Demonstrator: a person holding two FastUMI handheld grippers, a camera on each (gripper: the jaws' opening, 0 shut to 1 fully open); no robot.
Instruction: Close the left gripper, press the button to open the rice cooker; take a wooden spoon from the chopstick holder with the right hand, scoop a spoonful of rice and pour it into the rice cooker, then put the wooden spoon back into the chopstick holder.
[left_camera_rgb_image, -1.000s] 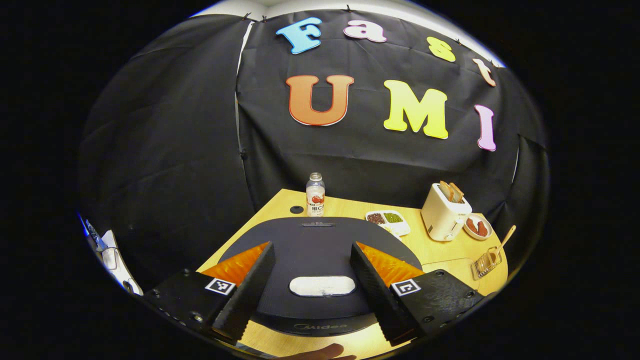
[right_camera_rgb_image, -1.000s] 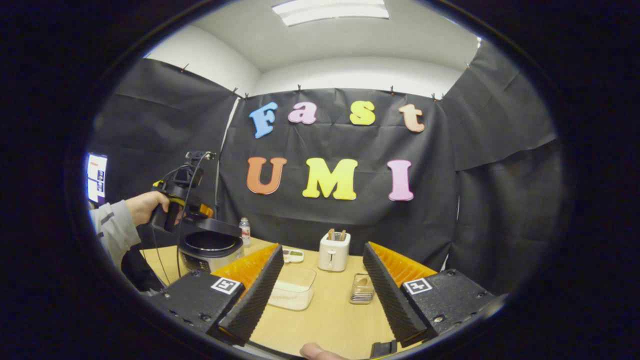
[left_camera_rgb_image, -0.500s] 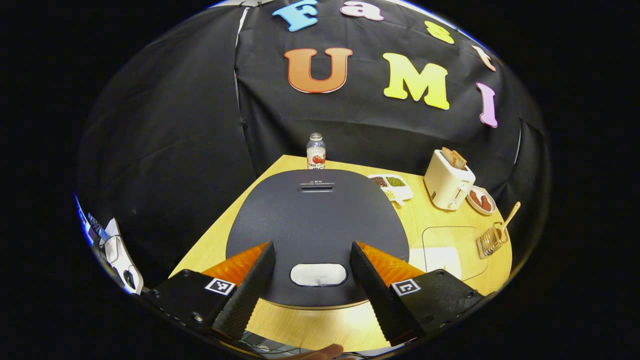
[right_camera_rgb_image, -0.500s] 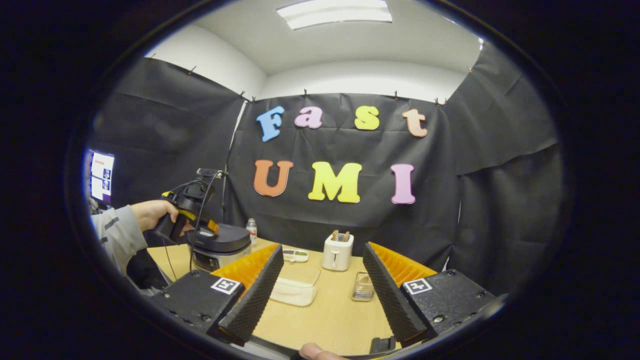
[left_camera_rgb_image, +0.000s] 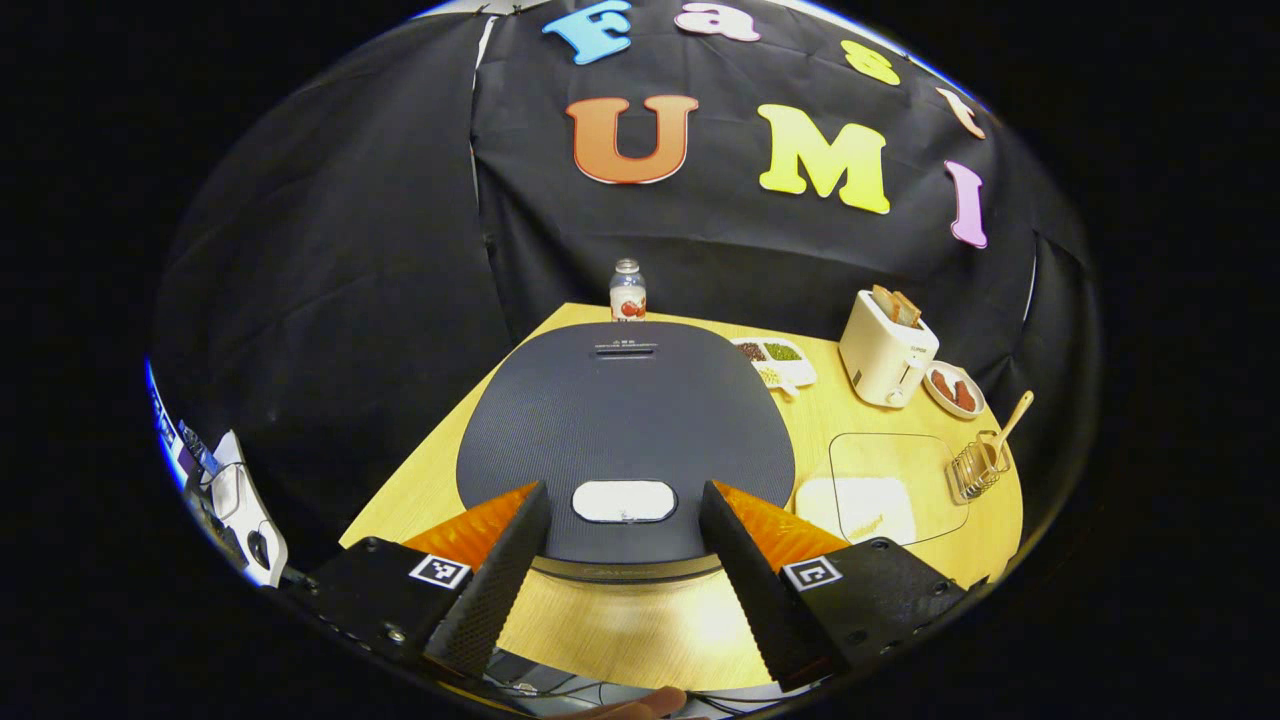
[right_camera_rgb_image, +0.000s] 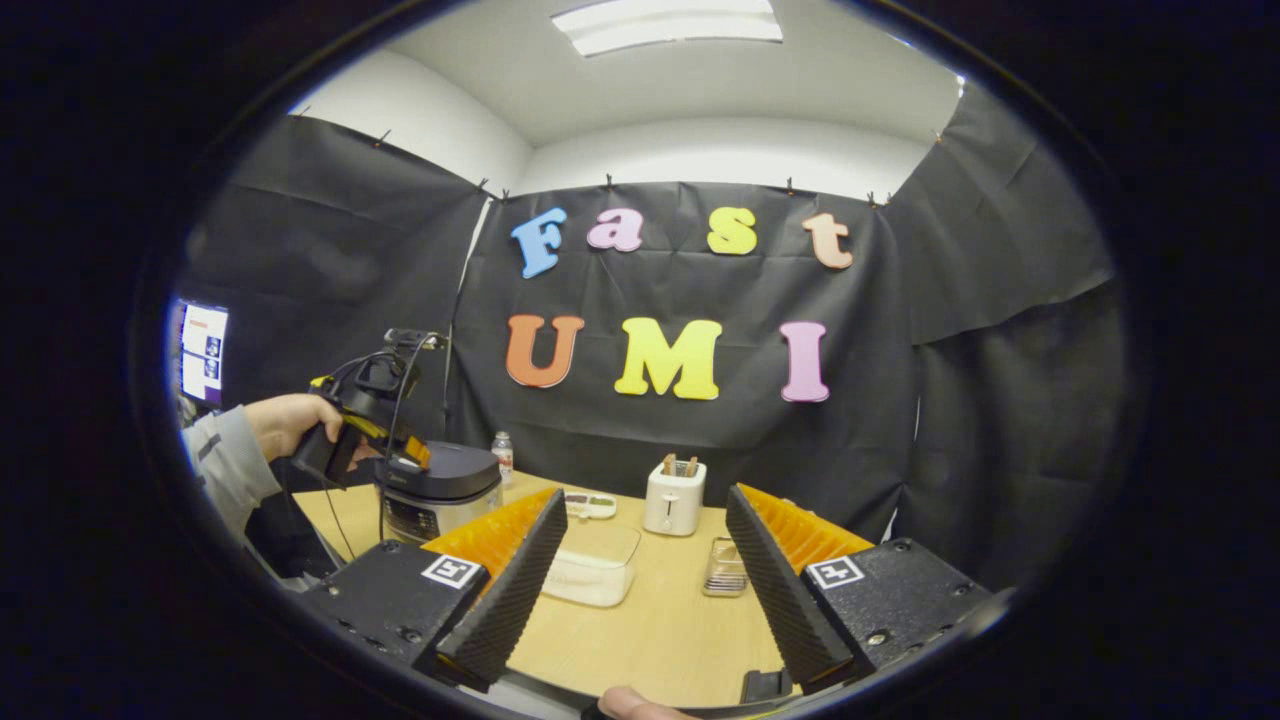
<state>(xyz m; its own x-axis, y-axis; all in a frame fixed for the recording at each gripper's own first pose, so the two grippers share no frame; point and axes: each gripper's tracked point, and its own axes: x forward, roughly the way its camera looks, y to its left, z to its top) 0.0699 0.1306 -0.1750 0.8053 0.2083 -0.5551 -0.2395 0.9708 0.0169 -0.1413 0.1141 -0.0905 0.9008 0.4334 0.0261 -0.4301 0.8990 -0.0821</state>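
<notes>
**Rice cooker lid down, button unpressed**

Left gripper (left_camera_rgb_image: 625, 580) hovers, fingers spread, the button (left_camera_rgb_image: 624, 501) between them on the rice cooker (left_camera_rgb_image: 625, 420) — opening step pending. Next: press fingers together, push down. Right gripper (right_camera_rgb_image: 640, 590) waits, fingers apart, over the table (right_camera_rgb_image: 650, 640)

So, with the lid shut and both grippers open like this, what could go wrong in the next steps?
1. The left gripper is open, its fingers either side of the pale oval button on the dark grey rice cooker lid. Lowered like this, they may straddle the button instead of pressing it.
2. The wooden spoon leans in a small wire chopstick holder near the table edge; pulling the spoon could tip the holder.
</notes>
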